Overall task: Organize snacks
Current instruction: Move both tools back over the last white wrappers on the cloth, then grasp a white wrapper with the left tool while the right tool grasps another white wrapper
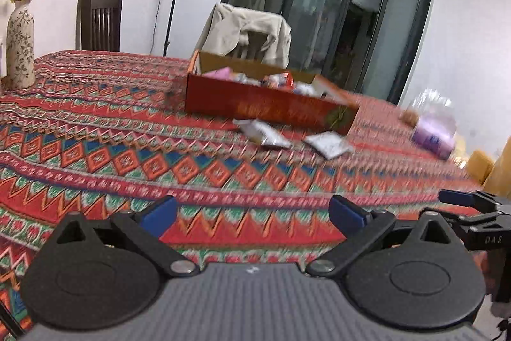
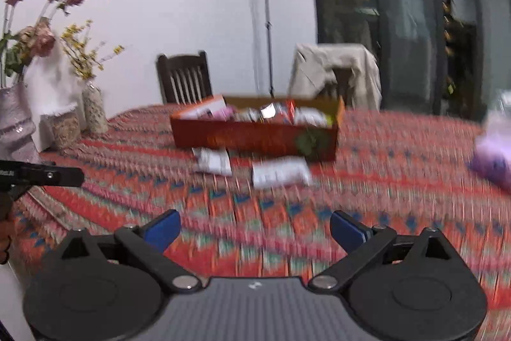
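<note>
Left gripper [image 1: 252, 214] and right gripper [image 2: 254, 229] hover level, jaws spread wide.

Woven cloth tablecloth [image 1: 134, 155], cardboard box [image 1: 268, 104]

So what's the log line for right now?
left gripper: open, empty | right gripper: open, empty | two packets before box

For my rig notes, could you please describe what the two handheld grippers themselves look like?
Both look alike: the left gripper and right gripper each have blue-padded fingers on black linkage arms with silver pivot bolts, round black discs either side, and a ribbed grey body with a small white logo. The right gripper's side reads "DAS" in the left view.
</note>
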A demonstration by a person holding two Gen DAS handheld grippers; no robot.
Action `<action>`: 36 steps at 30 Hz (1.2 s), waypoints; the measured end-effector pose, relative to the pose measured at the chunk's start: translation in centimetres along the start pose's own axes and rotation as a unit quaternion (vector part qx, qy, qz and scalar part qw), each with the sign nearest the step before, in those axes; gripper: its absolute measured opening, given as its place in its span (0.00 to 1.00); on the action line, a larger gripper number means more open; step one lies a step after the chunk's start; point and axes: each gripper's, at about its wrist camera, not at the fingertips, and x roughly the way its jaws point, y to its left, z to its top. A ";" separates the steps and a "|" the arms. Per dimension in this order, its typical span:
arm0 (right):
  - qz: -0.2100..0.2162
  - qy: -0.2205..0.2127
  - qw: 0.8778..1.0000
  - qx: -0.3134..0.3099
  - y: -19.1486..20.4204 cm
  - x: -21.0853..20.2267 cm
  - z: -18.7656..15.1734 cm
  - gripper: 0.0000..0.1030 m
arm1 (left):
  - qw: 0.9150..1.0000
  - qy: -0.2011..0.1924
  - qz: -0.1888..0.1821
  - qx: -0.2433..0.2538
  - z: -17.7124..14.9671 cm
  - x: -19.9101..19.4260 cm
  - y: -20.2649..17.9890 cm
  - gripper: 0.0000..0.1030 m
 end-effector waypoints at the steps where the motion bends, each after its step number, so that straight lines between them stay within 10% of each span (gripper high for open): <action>1: -0.003 0.010 1.000 0.002 -0.1 0.0 -1.0 0.97 | 1.000 0.005 0.003 0.003 -0.1 0.2 0.0 1.00; 9: -0.032 0.014 0.999 0.015 -1.1 0.6 -2.7 0.97 | 0.999 0.029 -0.009 0.030 1.8 5.1 -2.0 1.00; 24: -0.015 0.030 0.999 0.018 -2.6 3.4 -1.4 0.97 | 0.990 0.082 0.076 0.085 8.5 23.1 -5.6 0.99; 29: -0.005 0.029 0.999 0.016 -3.0 4.6 0.4 0.97 | 0.991 0.073 0.048 0.098 8.2 22.3 -5.1 0.51; 36: 0.078 0.058 0.991 0.091 -4.8 10.7 4.1 0.97 | 0.990 0.063 0.019 0.124 6.4 18.1 -2.8 0.47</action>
